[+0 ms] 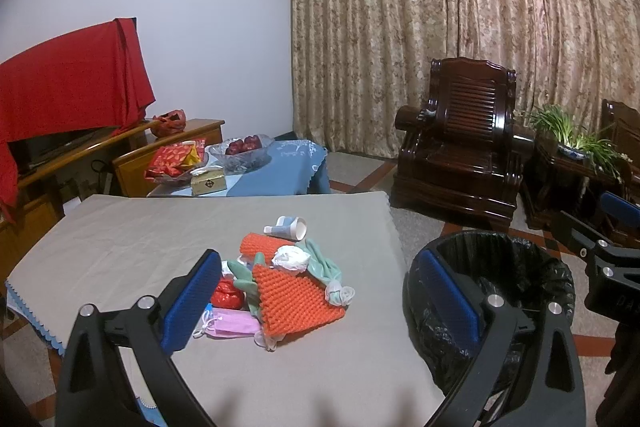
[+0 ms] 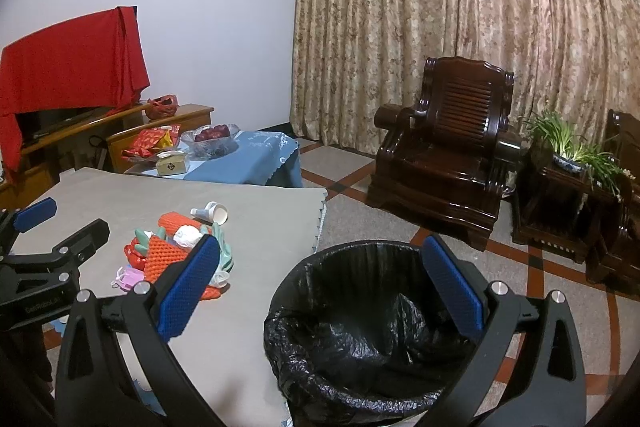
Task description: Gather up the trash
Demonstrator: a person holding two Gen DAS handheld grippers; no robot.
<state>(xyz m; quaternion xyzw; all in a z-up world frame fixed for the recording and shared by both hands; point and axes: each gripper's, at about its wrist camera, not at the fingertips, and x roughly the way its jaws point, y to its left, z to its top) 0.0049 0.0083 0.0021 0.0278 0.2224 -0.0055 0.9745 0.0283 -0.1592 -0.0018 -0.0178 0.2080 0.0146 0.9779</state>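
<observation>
The trash pile [image 1: 286, 281] lies on the grey-covered table [image 1: 120, 247], just left of the black-lined bin [image 2: 360, 327] that stands on the floor at the table's edge. The left gripper [image 1: 320, 299] hangs spread wide and empty above the table, the pile showing between its two blue pads; its left pad [image 1: 192, 301] is just beside the pile's red crumpled wrapper [image 1: 227, 294]. The right gripper [image 2: 320, 291] is likewise wide apart and holds nothing, hovering over the bin's mouth, with the pile to the left of the bin.

Counted in the pile: two orange foam nets [image 1: 296, 301], one pink face mask [image 1: 234, 323], one white crumpled tissue [image 1: 291, 258], one green rubber glove [image 1: 322, 263], one paper cup [image 1: 294, 227] on its side at the far end, and a small tube [image 1: 274, 228] touching it. There is one bin, and I cannot tell what lies inside its liner.
</observation>
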